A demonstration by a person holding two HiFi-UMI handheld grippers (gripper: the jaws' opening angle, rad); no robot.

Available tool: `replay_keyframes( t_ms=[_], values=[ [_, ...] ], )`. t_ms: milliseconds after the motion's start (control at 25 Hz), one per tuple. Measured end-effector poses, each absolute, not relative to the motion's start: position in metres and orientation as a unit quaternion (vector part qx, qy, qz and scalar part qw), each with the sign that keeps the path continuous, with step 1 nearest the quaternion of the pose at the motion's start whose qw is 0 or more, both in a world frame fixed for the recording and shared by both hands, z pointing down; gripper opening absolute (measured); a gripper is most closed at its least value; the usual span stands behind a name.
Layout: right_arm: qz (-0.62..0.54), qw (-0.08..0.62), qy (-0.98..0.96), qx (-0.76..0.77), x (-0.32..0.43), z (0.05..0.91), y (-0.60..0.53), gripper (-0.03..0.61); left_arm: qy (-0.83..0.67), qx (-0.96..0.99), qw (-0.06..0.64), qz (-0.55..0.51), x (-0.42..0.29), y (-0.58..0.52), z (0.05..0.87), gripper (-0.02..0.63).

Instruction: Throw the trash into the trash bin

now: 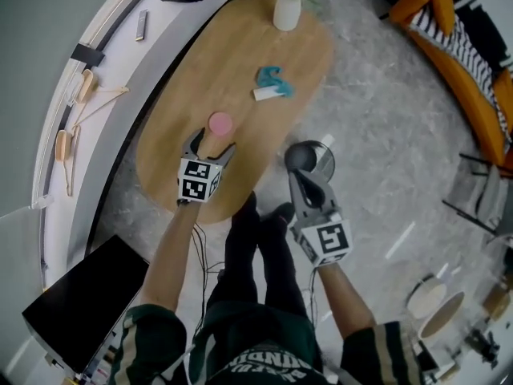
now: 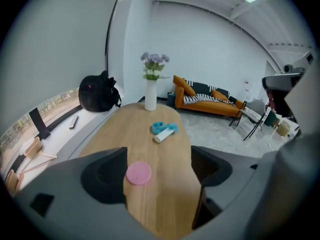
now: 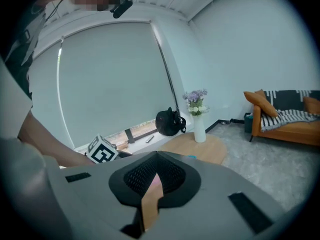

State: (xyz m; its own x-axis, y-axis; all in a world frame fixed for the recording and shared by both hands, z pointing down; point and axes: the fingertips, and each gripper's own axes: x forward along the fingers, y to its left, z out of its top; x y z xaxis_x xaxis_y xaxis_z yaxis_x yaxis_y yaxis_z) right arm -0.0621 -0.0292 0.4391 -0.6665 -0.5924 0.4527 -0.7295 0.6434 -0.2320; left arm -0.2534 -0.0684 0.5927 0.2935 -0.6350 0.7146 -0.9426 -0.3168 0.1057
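On the oval wooden table (image 1: 184,103) lies a pink round disc (image 1: 220,123), and farther off a teal scrap (image 1: 273,78) rests beside a white tube (image 1: 265,93). My left gripper (image 1: 212,141) hovers just short of the disc, jaws open. In the left gripper view the disc (image 2: 138,173) lies on the wood between the spread jaws of the left gripper (image 2: 159,169), close to the left one, untouched. The dark round trash bin (image 1: 322,164) stands on the floor by the table's near right edge. My right gripper (image 1: 298,175) hangs over its rim, shut and empty, as the right gripper view (image 3: 157,156) also shows it.
A white vase with flowers (image 1: 287,10) stands at the table's far end. A black bag (image 2: 97,94) and wooden hangers (image 1: 80,111) sit on the window ledge. An orange sofa (image 1: 457,46), a folding chair (image 1: 481,199), a black box (image 1: 80,303) and the person's legs (image 1: 256,239) surround the table.
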Motion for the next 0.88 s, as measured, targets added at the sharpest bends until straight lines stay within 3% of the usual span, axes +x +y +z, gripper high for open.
replay_keyframes(
  t_ms=[120,400,640,880],
  values=[
    [0.221,0.180,-0.881,0.377,-0.062,0.461,-0.026,0.000,-0.519,0.740,0.290,0.315,-0.259,-0.082,0.642,0.396],
    [0.264,0.181,-0.864,0.388,-0.052,0.513,-0.012,0.000,-0.511,0.712,0.327,0.353,-0.279,-0.109,0.725,0.394],
    [0.271,0.232,-0.845,0.398,-0.024,0.558,0.003,0.000,-0.507,0.696,0.345,0.373,-0.287,-0.117,0.762,0.394],
    [0.278,0.224,-0.842,0.404,-0.017,0.564,-0.007,0.000,-0.508,0.680,0.367,0.381,-0.287,-0.110,0.785,0.394]
  ],
)
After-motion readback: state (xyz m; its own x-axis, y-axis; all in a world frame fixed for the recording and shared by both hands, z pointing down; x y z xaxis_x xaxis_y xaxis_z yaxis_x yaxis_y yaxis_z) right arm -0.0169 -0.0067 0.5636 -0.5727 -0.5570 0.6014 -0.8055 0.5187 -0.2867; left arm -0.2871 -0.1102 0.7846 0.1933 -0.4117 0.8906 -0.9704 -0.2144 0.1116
